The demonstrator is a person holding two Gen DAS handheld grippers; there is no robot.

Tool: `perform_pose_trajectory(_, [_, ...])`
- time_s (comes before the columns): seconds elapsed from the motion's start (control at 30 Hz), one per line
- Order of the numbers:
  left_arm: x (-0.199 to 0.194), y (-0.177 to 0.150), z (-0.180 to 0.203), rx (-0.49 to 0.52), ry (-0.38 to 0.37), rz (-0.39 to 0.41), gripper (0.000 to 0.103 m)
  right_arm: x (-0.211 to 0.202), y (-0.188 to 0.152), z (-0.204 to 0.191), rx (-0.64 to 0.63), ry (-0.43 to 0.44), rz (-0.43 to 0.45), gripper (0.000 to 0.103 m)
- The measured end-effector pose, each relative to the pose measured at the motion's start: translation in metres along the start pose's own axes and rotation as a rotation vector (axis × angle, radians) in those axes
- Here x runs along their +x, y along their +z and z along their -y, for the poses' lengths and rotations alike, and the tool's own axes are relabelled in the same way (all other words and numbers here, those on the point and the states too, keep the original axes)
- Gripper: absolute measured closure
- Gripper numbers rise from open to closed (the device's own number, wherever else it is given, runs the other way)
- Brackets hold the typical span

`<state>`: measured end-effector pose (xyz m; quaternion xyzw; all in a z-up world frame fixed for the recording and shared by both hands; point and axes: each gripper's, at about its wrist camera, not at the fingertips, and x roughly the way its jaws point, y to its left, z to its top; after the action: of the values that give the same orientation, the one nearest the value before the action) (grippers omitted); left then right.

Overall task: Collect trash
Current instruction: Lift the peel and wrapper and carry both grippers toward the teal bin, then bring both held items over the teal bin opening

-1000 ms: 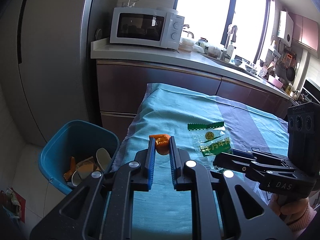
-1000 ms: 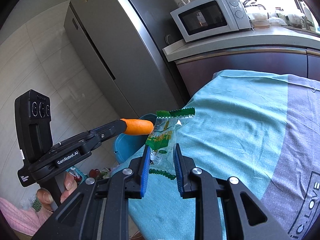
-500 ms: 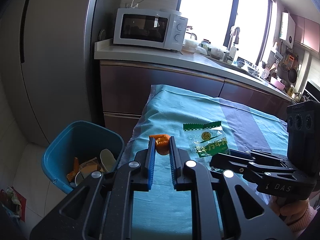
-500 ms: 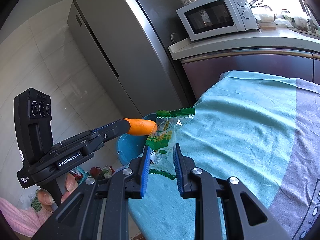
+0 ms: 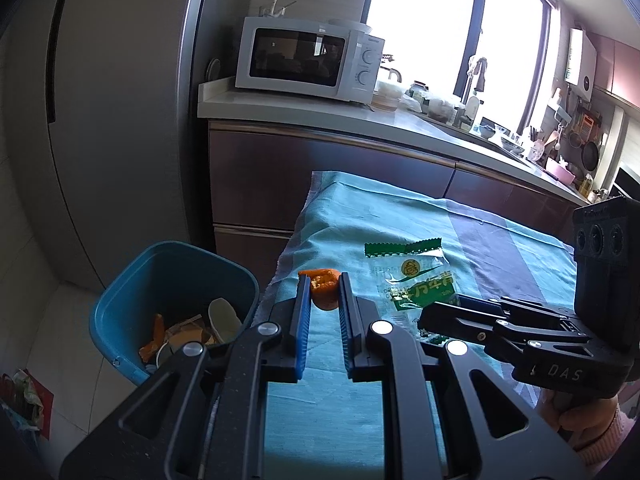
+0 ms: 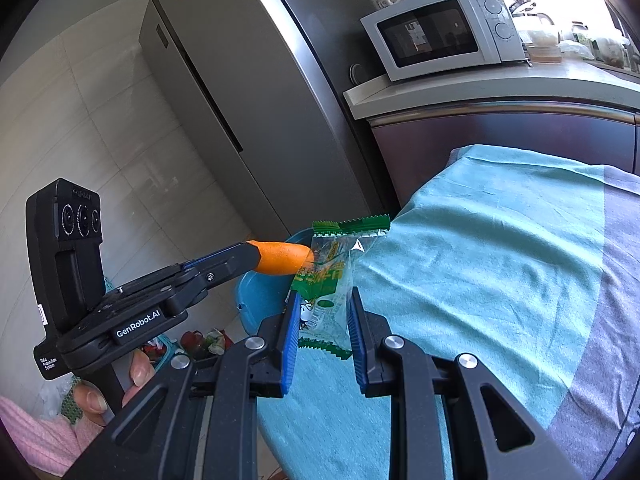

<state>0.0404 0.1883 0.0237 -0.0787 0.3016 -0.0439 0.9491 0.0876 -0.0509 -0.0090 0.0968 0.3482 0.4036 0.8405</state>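
An orange peel (image 5: 324, 289) is pinched in the left gripper (image 5: 323, 304), and a green wrapper (image 6: 325, 280) in the right gripper (image 6: 322, 322); both jaws are closed on their loads. Over the last second both have drifted from the tabletop (image 5: 360, 236) toward the blue bin (image 5: 120, 320), so dropping seems next.

1. Left tool (image 5: 323, 280): black angular frame, blue ribbed pads, silver screws, "GenRobot.AI" lettering.
2. Right tool (image 6: 322, 300): same build, "DAS" marking, three-lens camera block.
3. Hands (image 6: 100, 396): bare skin, pink sleeves.
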Motion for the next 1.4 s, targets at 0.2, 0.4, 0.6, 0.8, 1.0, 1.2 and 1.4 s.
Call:
perform_pose_trajectory(0.2, [0.0,0.0,-0.003,-0.004,0.004,0.0,0.089,0.001,0.001,0.0,-0.005,0.005,-0.006,0.081])
perform_pose_trajectory(0.4, [-0.002,0.0,-0.002,-0.004,0.006,0.001,0.089,0.002,0.004,-0.001,-0.008,0.01,-0.012,0.081])
perform_pose_trajectory(0.6, [-0.003,0.0,-0.005,-0.01,0.013,0.0,0.089,0.007,0.007,-0.004,-0.012,0.014,-0.016,0.081])
perform_pose_trajectory(0.8, [-0.003,-0.001,-0.009,-0.018,0.021,-0.003,0.089,0.01,0.009,-0.004,-0.014,0.018,-0.019,0.081])
perform_pose_trajectory(1.0, [-0.003,-0.001,-0.014,-0.025,0.031,-0.004,0.089,0.013,0.01,-0.007,-0.02,0.022,-0.025,0.081])
perform_pose_trajectory(1.2, [-0.004,-0.003,-0.015,-0.031,0.039,-0.003,0.089,0.018,0.012,-0.009,-0.03,0.027,-0.032,0.081])
perform_pose_trajectory(1.4, [-0.005,-0.003,-0.02,-0.04,0.046,0.0,0.089,0.023,0.014,-0.013,-0.038,0.034,-0.038,0.081])
